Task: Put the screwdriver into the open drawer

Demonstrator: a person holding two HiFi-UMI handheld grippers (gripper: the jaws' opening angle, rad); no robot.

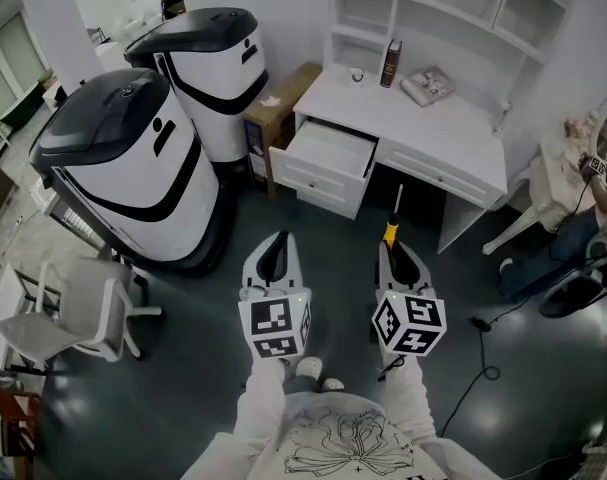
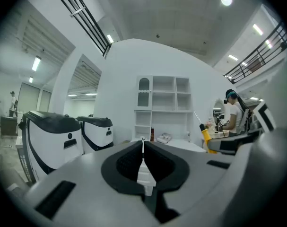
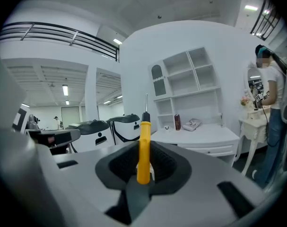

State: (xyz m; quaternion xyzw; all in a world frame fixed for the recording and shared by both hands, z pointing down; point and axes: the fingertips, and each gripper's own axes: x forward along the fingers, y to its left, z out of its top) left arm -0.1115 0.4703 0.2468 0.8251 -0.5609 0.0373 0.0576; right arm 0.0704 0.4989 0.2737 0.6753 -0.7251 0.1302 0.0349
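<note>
A screwdriver (image 1: 392,230) with a yellow handle and a thin metal shaft sticks forward out of my right gripper (image 1: 396,251), which is shut on the handle. In the right gripper view the screwdriver (image 3: 143,148) stands upright between the black pads of that gripper (image 3: 144,151). The white desk (image 1: 453,140) is ahead, and its left drawer (image 1: 328,156) is pulled open and looks bare inside. My left gripper (image 1: 274,255) hangs level beside the right one, shut with nothing in it; its pads meet in the left gripper view (image 2: 143,150). Both are well short of the drawer.
Two large white-and-black machines (image 1: 123,163) (image 1: 215,60) stand on the left, near a cardboard box (image 1: 281,96). A white chair (image 1: 78,308) is at the near left. A person (image 1: 595,193) sits to the right of the desk. A cable (image 1: 483,324) lies on the dark floor.
</note>
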